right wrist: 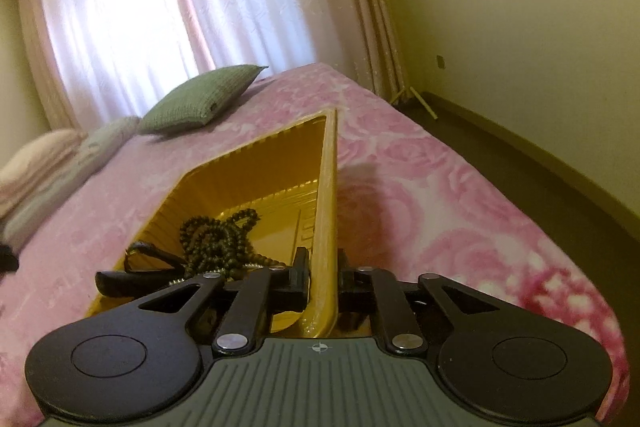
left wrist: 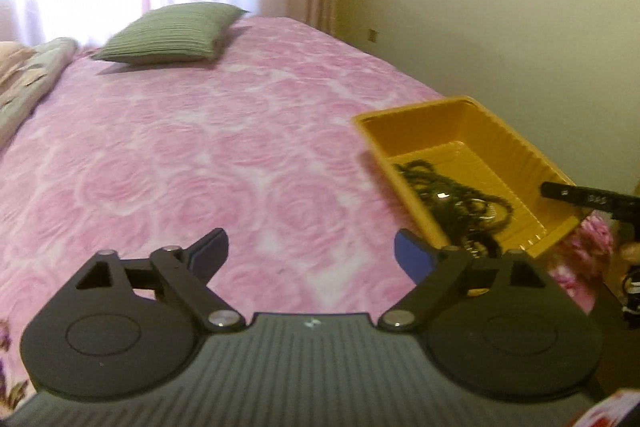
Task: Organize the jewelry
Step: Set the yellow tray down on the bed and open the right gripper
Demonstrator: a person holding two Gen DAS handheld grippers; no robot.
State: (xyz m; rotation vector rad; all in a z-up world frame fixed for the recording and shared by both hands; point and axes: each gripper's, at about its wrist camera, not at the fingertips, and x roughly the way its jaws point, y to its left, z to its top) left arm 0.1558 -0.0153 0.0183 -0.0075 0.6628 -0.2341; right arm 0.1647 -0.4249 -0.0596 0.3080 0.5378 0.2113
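Right gripper point(right wrist: 323, 279) straddles the yellow tray point(right wrist: 330, 187) wall, jaws barely slack; left gripper point(left wrist: 311, 251) hangs open, empty; set tray flat before releasing.

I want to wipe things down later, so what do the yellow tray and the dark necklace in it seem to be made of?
The yellow tray looks like thin moulded plastic with a slight gloss: ribbed walls, a thin rim and light sheen on the floor. The dark necklace looks like strings of small round beads, dull dark green or black; wood, stone or plastic cannot be told apart here.
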